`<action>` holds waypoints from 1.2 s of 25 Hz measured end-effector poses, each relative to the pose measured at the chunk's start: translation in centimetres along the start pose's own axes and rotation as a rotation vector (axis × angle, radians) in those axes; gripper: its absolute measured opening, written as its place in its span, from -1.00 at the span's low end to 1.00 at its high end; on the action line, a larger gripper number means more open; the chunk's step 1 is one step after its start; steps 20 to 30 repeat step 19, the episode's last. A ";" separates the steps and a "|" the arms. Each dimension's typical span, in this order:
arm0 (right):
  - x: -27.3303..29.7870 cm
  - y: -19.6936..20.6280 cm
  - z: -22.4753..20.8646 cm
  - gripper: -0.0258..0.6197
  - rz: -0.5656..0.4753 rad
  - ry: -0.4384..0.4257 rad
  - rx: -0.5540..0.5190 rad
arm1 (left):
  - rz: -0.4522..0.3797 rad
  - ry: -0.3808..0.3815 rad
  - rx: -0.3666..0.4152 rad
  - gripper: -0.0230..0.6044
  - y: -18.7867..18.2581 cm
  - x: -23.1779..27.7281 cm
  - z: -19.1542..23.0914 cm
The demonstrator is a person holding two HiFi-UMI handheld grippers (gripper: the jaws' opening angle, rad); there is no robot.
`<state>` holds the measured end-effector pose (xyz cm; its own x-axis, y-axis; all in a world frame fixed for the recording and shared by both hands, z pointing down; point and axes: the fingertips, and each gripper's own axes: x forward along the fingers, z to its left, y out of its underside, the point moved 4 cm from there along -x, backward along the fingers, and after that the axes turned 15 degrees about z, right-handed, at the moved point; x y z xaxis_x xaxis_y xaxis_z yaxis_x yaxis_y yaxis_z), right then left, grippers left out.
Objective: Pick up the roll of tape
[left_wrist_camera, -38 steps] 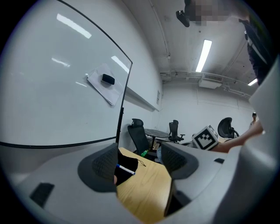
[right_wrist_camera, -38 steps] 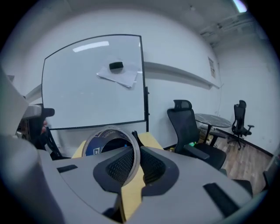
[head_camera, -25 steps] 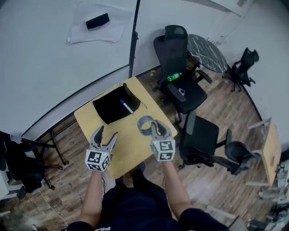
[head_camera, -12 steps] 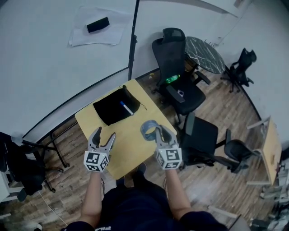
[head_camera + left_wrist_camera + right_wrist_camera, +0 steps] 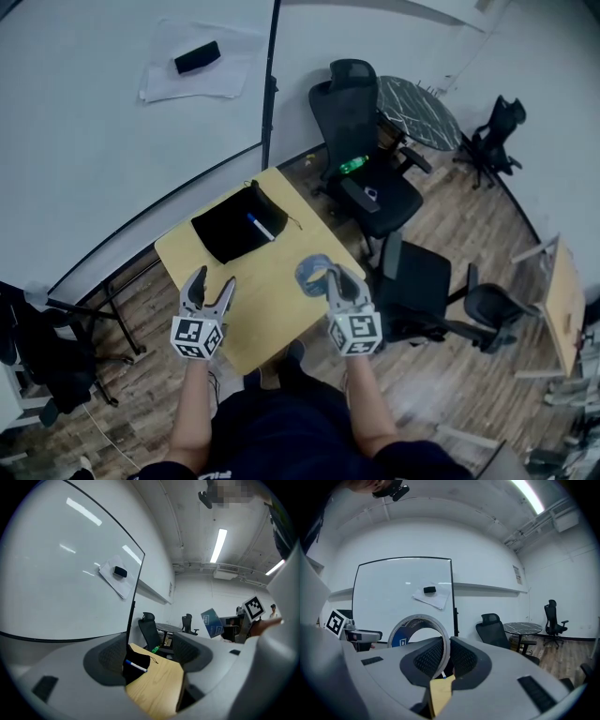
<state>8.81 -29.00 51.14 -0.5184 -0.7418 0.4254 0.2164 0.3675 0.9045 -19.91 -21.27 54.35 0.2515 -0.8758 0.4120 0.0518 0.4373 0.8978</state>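
Observation:
The roll of tape (image 5: 310, 271), a grey ring with a blue inner side, is off the yellow table (image 5: 258, 300) and stands on edge in my right gripper (image 5: 330, 277). In the right gripper view the two pads pinch the ring's wall, so the right gripper (image 5: 446, 645) is shut on the tape (image 5: 408, 622). My left gripper (image 5: 208, 292) hovers over the table's near left part, open and empty. From the left gripper (image 5: 150, 657) view, the tape (image 5: 212, 622) hangs at the right, above the table (image 5: 157, 688).
A black pouch (image 5: 230, 223) with a white pen (image 5: 262, 226) lies at the table's far side. Black office chairs (image 5: 367, 178) stand to the right, one holding a green bottle (image 5: 353, 165). A whiteboard (image 5: 122, 103) with an eraser (image 5: 197, 57) stands behind the table.
My right gripper has lifted the tape off the table and drawn it a little nearer and to the right. The left gripper has stayed about where it was.

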 end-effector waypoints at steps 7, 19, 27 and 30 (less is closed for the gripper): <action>0.2 0.1 -0.1 -0.79 0.014 0.006 -0.022 | 0.004 0.005 -0.009 0.00 0.1 0.1 0.2; 1.0 0.4 -0.4 -0.79 0.053 0.018 -0.027 | 0.011 0.008 -0.007 0.00 0.1 0.3 0.9; 1.0 0.4 -0.4 -0.79 0.053 0.018 -0.027 | 0.011 0.008 -0.007 0.00 0.1 0.3 0.9; 1.0 0.4 -0.4 -0.79 0.053 0.018 -0.027 | 0.011 0.008 -0.007 0.00 0.1 0.3 0.9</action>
